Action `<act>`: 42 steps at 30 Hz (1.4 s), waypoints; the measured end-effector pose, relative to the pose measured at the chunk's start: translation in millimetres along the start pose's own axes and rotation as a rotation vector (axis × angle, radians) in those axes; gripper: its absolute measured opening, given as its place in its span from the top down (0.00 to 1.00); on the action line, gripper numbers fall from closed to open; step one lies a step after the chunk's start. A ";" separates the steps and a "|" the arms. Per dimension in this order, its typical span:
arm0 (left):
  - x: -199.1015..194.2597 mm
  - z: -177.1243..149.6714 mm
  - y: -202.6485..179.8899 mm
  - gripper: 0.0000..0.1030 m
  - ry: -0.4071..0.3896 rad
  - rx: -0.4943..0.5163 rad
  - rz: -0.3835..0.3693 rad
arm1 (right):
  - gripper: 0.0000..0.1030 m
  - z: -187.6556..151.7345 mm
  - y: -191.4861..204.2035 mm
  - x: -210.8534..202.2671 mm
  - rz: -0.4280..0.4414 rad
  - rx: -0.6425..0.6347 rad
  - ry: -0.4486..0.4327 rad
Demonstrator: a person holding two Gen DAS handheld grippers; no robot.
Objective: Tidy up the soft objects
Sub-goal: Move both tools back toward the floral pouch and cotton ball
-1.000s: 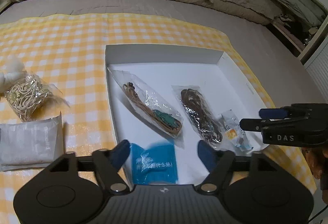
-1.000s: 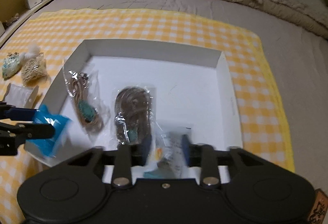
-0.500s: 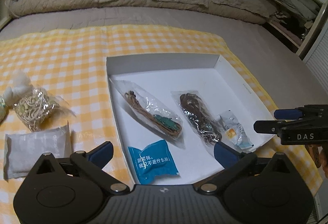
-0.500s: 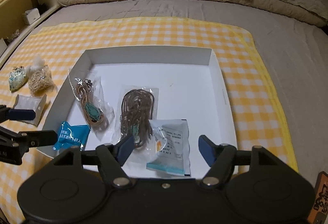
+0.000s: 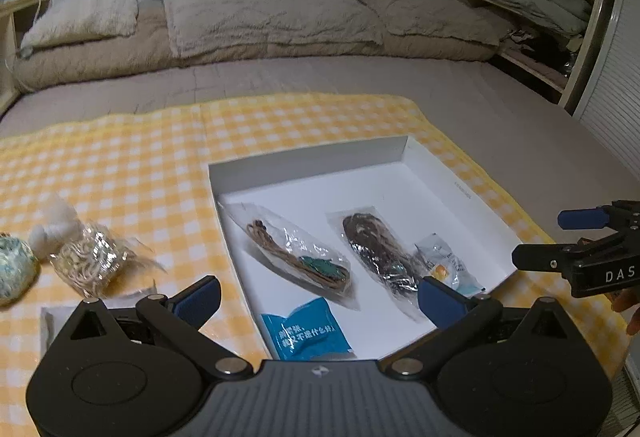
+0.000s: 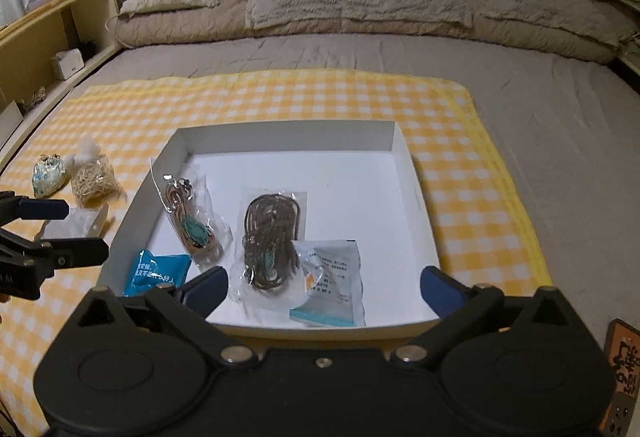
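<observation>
Both grippers have backed up and away from the white box (image 6: 280, 135) since a second ago, and their jaws have just been opening with nothing left between them. The left gripper (image 5: 318, 297) stands spread wide and empty above the box's near-left corner, where the blue packet (image 5: 306, 331) now lies flat on the floor of the box. The right gripper (image 6: 324, 287) is equally spread and empty over the near edge, just above the white sachet (image 6: 332, 279) resting against the near wall.

Two clear bags of cord, a tan one (image 6: 190, 215) and a dark brown one (image 6: 272, 237), lie side by side in the box between those two, so the box seems to serve as the collecting place. On the yellow checked cloth (image 6: 460, 165) to the box's left, a bag of pale string (image 5: 90, 263), a white pouch (image 6: 74, 223), a patterned sachet (image 6: 48, 177) and a white fluffy ball (image 5: 54, 225) lie outside. Likely both drops are finished and those four are left to gather.
</observation>
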State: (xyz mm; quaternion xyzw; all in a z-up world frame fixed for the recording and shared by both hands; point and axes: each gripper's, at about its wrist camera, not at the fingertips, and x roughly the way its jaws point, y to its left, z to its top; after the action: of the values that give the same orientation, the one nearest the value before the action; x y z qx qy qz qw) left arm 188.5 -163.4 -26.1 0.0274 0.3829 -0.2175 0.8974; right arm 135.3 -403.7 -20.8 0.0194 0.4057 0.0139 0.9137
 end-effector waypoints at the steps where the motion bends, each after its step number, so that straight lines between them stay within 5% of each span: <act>1: -2.3 0.2 0.3 0.00 -0.008 0.000 0.005 | 0.00 -0.6 0.7 -2.8 -0.006 -0.005 -0.010; 17: -41.5 5.0 60.5 0.00 -0.139 -0.050 0.065 | 0.00 17.0 39.0 -4.9 0.021 -0.017 -0.096; 32: -74.8 18.0 163.3 0.00 -0.239 -0.194 0.273 | 0.00 52.7 138.1 26.0 0.154 -0.169 -0.155; 42: -62.9 19.0 207.8 0.00 -0.219 -0.209 0.416 | 0.00 69.5 193.4 56.8 0.196 -0.263 -0.142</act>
State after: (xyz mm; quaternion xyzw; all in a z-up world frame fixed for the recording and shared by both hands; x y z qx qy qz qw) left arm 248.3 43.6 6.9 -0.0111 0.2898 0.0108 0.9570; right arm 223.1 -209.8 -7.2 -0.0598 0.3309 0.1545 0.9290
